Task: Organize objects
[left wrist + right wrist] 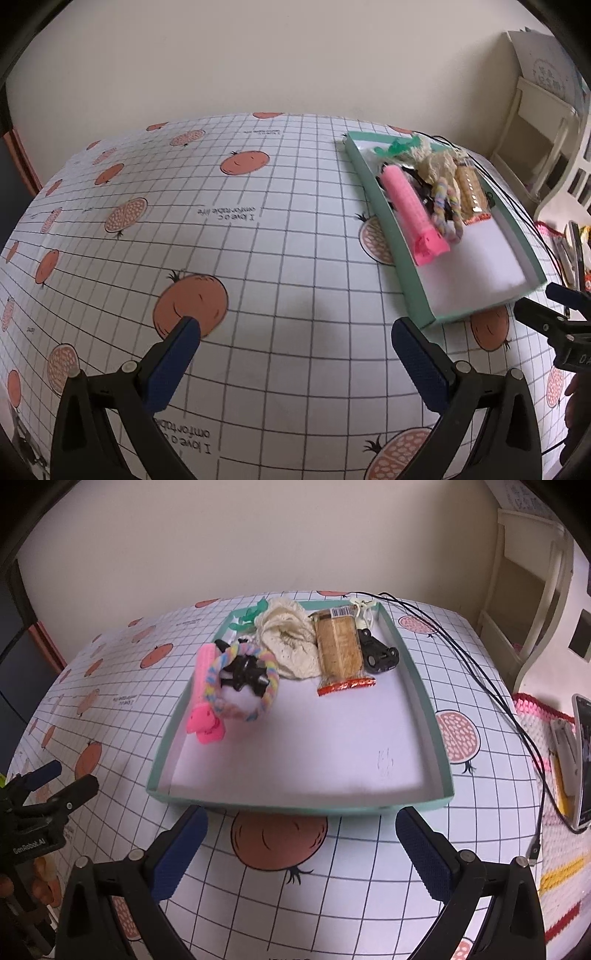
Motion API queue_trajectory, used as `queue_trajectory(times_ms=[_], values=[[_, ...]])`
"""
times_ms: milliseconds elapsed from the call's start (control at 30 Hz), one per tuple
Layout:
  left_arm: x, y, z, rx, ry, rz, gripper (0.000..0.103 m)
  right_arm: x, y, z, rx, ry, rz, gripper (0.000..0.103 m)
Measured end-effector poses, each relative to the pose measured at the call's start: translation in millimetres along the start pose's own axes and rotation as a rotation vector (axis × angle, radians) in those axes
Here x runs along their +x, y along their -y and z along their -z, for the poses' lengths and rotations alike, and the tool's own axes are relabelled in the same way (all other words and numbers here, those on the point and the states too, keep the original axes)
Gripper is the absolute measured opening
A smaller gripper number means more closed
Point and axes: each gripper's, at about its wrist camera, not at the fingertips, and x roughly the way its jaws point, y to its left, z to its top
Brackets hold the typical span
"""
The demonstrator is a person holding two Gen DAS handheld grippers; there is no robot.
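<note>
A shallow mint-green tray (428, 709) (384, 221) with a white floor sits on the patterned tablecloth. Its far half holds a pink hair roller (203, 698) (410, 214), a pastel braided ring (271, 675) (445, 206), black hair clips (243, 672), a cream knitted item (288, 642) (439, 162), a brown snack pack (340, 646) (472, 192), a black claw clip (380, 653) and a green piece (251, 614). My right gripper (299, 853) hovers open just in front of the tray's near wall. My left gripper (295, 365) stands open over bare cloth, left of the tray. Both hold nothing.
Black cables (498, 701) run along the table right of the tray. A crocheted mat (554, 830) with a phone-like device (583, 760) lies at the far right. A cream shelf unit (524, 590) stands against the wall. The other gripper (44, 805) shows at the left edge.
</note>
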Motion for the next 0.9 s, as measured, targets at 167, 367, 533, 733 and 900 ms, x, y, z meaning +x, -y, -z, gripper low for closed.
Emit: queue_trajectory(times_ms=[167, 367, 533, 733, 900], values=[[4, 3, 9, 0.007, -0.010, 0.001, 0.103, -2, -4, 6, -0.004, 0.017, -0.001, 0.103], [9, -2, 20, -0.002, -0.032, -0.016, 0.103, 2, -9, 11, -0.017, -0.012, -0.016, 0.103], [11, -6, 25, -0.030, -0.038, -0.016, 0.103, 4, -13, 20, -0.032, -0.047, -0.012, 0.103], [12, -9, 32, -0.048, -0.051, -0.021, 0.103, 7, -12, 32, -0.014, -0.070, 0.000, 0.103], [15, -14, 38, -0.059, -0.061, -0.034, 0.103, 9, -13, 38, -0.006, -0.072, 0.007, 0.103]])
